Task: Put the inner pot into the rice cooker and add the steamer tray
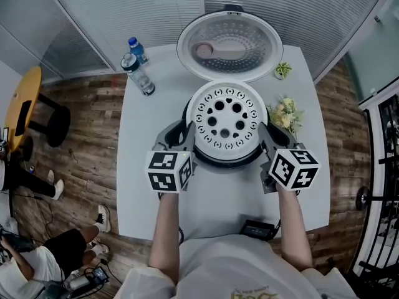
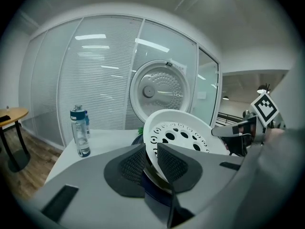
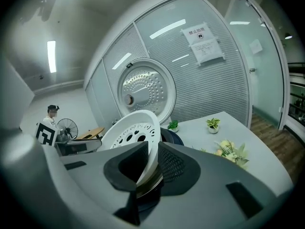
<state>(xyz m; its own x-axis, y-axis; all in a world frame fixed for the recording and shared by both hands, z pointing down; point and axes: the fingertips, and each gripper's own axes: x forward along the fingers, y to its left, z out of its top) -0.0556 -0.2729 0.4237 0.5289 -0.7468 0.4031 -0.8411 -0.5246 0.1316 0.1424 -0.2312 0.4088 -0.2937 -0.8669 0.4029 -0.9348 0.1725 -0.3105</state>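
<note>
The white perforated steamer tray sits on top of the dark rice cooker, whose round lid stands open behind it. My left gripper is at the tray's left edge and my right gripper at its right edge. In the left gripper view the tray's rim runs between the jaws of the left gripper. The right gripper view shows the tray the same way inside the right gripper, with the inner pot's metal rim just under it. Both pairs of jaws stand slightly apart around the rim.
Two water bottles stand at the table's back left. A small potted plant and a flower bunch are to the cooker's right. A black device lies at the front edge. A yellow table and seated people are at the left.
</note>
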